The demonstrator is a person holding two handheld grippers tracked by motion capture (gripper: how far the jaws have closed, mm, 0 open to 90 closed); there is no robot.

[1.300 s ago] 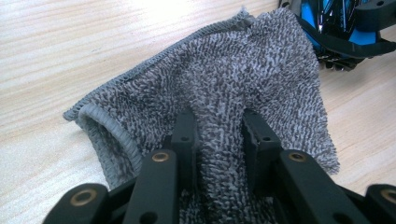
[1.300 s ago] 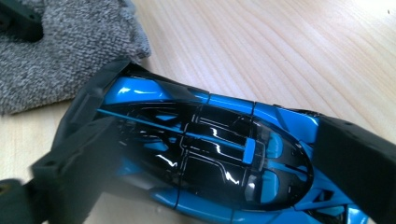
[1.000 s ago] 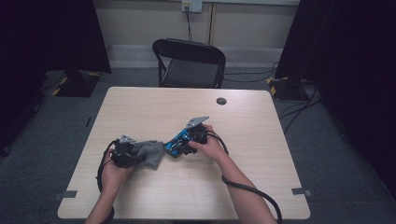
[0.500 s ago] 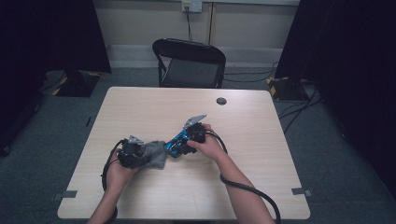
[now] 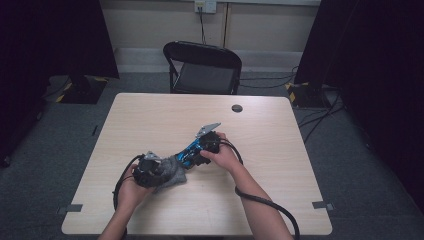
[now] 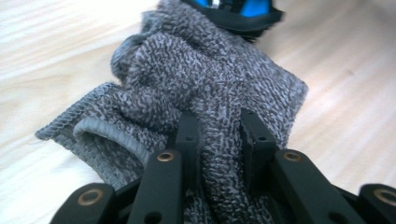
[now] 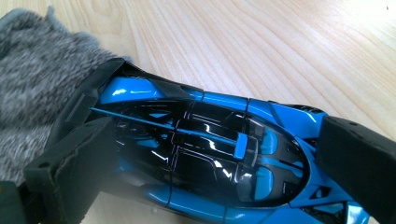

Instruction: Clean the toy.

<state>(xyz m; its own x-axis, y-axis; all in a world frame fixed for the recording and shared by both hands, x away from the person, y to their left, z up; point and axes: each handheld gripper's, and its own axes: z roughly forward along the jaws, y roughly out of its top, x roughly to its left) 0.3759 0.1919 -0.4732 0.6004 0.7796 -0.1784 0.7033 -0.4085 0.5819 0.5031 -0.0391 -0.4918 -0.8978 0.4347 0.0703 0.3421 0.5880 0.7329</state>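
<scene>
Near the table's front, the right gripper (image 5: 196, 152) clamps a glossy blue-and-black toy car (image 7: 210, 163), its nose touching a grey knitted sock (image 6: 205, 88). Pinching a fold of that sock, the left gripper (image 5: 157, 172) has just been closing. Pale wooden table (image 5: 280, 150), black folding chair (image 5: 202, 65) behind, grey carpet (image 5: 350, 150).

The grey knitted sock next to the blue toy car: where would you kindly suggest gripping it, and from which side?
Grip the grey knitted sock on its bunched middle fold, coming from the end away from the blue toy car. The fabric stands thick there, and the left tongs already pinch that ridge; the flat ribbed cuff offers less.
</scene>
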